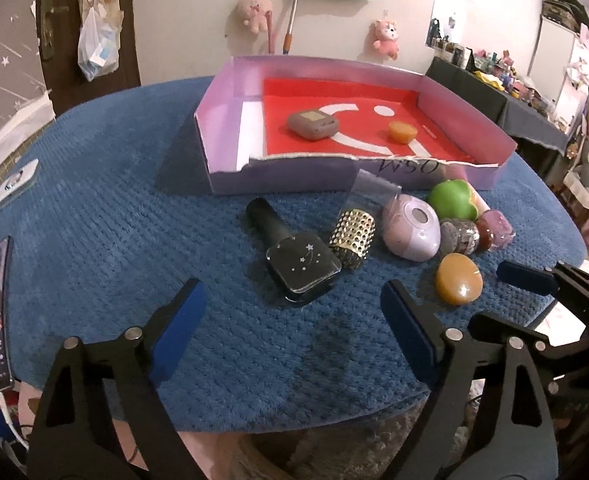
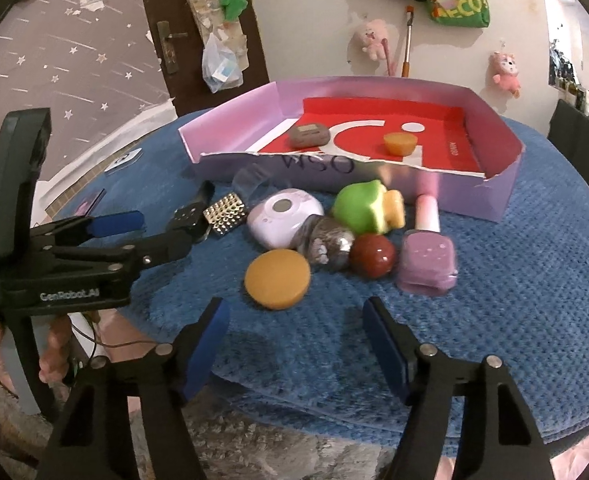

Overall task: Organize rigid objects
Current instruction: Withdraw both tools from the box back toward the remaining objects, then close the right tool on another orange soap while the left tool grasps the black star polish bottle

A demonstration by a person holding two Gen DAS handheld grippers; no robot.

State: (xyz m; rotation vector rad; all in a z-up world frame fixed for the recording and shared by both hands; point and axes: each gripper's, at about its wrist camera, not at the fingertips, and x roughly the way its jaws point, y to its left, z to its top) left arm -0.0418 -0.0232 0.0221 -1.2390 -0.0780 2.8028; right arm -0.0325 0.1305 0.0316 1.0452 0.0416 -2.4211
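Both pairs of blue-padded fingers are spread wide and grip nothing: the left gripper point(image 1: 294, 320) sits low in the left wrist frame, the right gripper point(image 2: 296, 340) low in the right wrist frame, both over the blue mat point(image 1: 114, 184).

Left to right across the middle of the left wrist frame, the loose things lie in a cluster: a black nail polish bottle point(image 1: 294, 252) on its side, a gold studded cap point(image 1: 352, 238) touching it, a lilac oval case point(image 1: 412, 228), a green squishy toy point(image 1: 452, 200) behind it, a glittery grey bottle point(image 1: 458, 236), a dark red ball point(image 1: 484, 234), a pink nail polish bottle point(image 1: 500, 228), and an amber disc point(image 1: 458, 279) nearest the right finger.

Above them, in the upper centre, the lilac box point(image 1: 230, 176) with a red floor holds a brown case point(image 1: 312, 125) at left and a small amber cup point(image 1: 402, 131) at right, well apart.
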